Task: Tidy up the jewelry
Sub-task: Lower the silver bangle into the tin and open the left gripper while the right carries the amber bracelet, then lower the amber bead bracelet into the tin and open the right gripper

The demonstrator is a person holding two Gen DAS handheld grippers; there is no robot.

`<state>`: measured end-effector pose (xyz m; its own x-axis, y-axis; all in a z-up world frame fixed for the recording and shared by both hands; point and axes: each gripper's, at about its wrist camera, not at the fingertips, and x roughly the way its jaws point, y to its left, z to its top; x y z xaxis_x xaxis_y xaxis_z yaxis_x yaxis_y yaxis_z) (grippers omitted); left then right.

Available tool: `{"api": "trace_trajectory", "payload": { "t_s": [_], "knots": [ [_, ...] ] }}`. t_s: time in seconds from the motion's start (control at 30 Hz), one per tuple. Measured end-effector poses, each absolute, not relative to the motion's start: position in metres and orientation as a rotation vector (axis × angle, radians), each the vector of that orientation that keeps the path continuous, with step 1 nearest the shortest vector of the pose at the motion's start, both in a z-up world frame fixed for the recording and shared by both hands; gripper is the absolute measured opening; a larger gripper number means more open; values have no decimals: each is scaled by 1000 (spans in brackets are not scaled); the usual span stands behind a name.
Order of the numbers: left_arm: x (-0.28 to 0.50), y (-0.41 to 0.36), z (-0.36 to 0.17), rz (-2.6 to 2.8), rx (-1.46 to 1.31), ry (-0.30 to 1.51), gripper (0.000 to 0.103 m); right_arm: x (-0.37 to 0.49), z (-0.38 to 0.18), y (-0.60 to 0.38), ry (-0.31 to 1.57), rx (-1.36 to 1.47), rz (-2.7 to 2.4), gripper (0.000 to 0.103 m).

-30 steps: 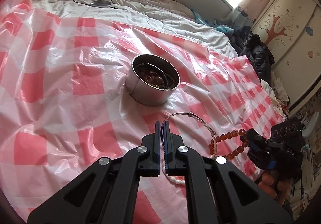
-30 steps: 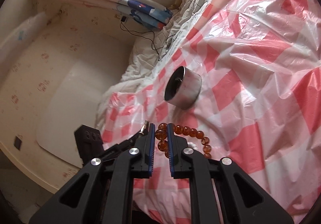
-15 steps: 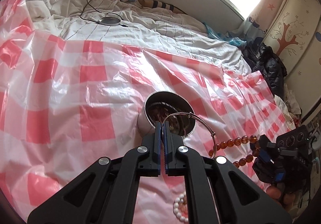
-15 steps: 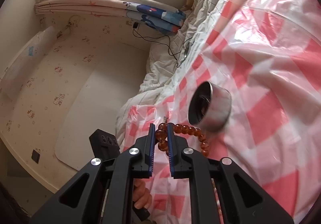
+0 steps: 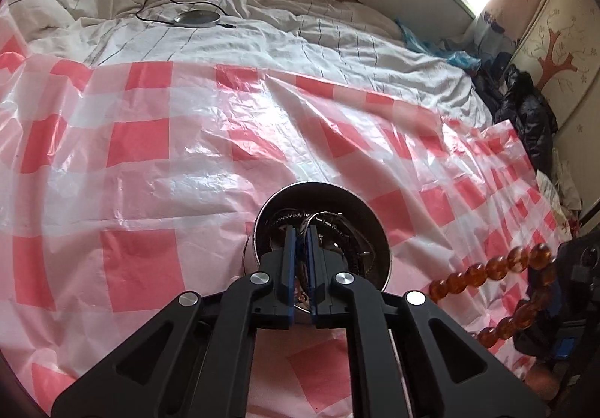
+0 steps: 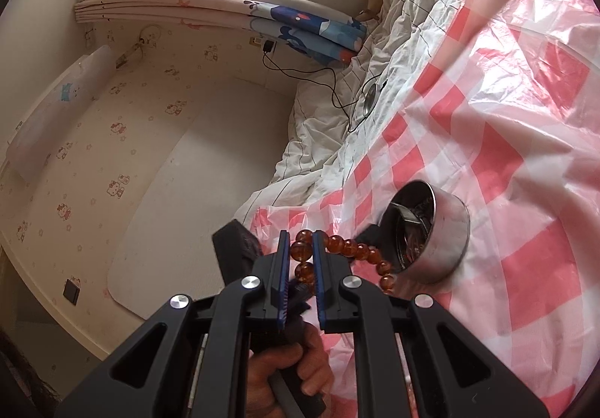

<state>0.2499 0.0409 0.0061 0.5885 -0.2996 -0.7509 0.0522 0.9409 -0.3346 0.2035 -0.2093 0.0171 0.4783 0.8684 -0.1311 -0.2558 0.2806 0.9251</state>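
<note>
A round metal tin (image 5: 378, 230) holding several dark bracelets stands on the red-and-white checked plastic sheet (image 5: 150, 163). My left gripper (image 5: 300, 230) reaches into the tin, shut on a thin silver bangle (image 5: 330, 216) that hangs inside the tin. My right gripper (image 6: 302, 236) is shut on an amber bead bracelet (image 6: 348, 249), held in the air just left of the tin (image 6: 446, 241). The beads also show in the left wrist view (image 5: 487, 271) to the right of the tin. The left gripper's fingers (image 6: 407, 217) show inside the tin in the right wrist view.
The sheet lies over a rumpled white quilt (image 5: 262, 35). A round silver disc on a black cable (image 5: 197, 17) lies on the quilt at the back. A dark jacket (image 5: 528, 118) is at the bed's right edge. The bed edge drops to the floor (image 6: 187, 193).
My left gripper has carried the silver bangle forward from the sheet into the tin. My right gripper has lifted the amber beads and brought them closer to the tin.
</note>
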Motion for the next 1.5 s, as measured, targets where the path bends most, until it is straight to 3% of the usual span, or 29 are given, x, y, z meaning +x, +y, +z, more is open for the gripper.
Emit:
{"api": "trace_trajectory", "payload": {
  "t_s": [0.13, 0.27, 0.4, 0.5, 0.63, 0.93, 1.13, 1.27, 1.5],
  "knots": [
    [246, 57, 13, -177, -366, 893, 12, 220, 19, -195, 744, 999, 865, 13],
    [230, 89, 36, -113, -453, 781, 41, 236, 20, -171, 765, 983, 901, 13],
    [224, 105, 42, -105, -472, 771, 43, 244, 13, -157, 811, 827, 743, 14],
    [221, 107, 44, -104, -465, 773, 47, 245, 4, -169, 832, 749, 579, 31],
    [214, 106, 48, -105, -445, 767, 53, 238, -3, -194, 803, 770, 487, 39],
    [217, 127, 16, -95, -499, 879, 57, 210, 17, -154, 809, 586, 634, 46],
    [210, 166, 6, -92, -738, 835, 59, 210, -14, -103, 1050, 568, 786, 46],
    [207, 163, 13, -109, -719, 821, 62, 218, -41, -104, 1079, 760, 683, 54],
    [211, 150, 18, -147, -683, 835, 64, 217, -76, -107, 1035, 1066, 608, 54]
  ]
}}
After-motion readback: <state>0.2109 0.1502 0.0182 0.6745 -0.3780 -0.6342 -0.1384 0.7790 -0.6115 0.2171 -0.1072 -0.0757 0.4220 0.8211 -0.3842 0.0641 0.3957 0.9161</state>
